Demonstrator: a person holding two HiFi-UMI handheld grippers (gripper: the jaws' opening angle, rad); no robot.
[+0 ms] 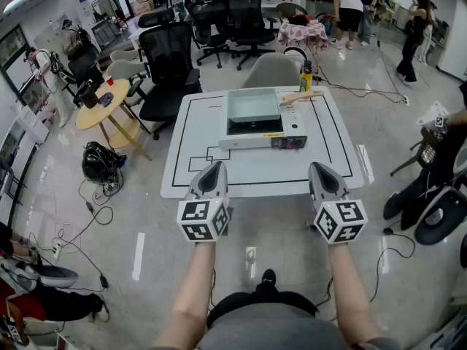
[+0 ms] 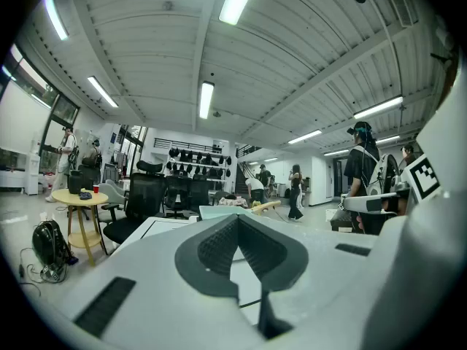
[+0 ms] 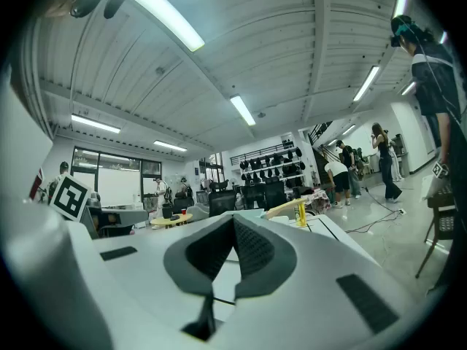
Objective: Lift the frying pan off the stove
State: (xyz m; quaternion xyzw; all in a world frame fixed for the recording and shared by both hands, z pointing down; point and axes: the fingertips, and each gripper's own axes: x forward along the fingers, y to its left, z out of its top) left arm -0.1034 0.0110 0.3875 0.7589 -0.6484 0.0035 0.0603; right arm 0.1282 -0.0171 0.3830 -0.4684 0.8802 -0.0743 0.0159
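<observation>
The left gripper and the right gripper each have a smooth, light grey shell that gets thin at the far end. Each one has a white cube with black square marks. The fingers have dark grey bumpy pads. The person wears a grey top, black trousers and a black shoe.

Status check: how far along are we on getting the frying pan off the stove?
Done: nothing yet. The square pale-teal frying pan sits on the white portable stove on the white table. In hand: nothing. The left gripper and right gripper are both shut and empty, near the table's front edge. Left: reach in, open, grip the pan's wooden handle, lift.
</observation>
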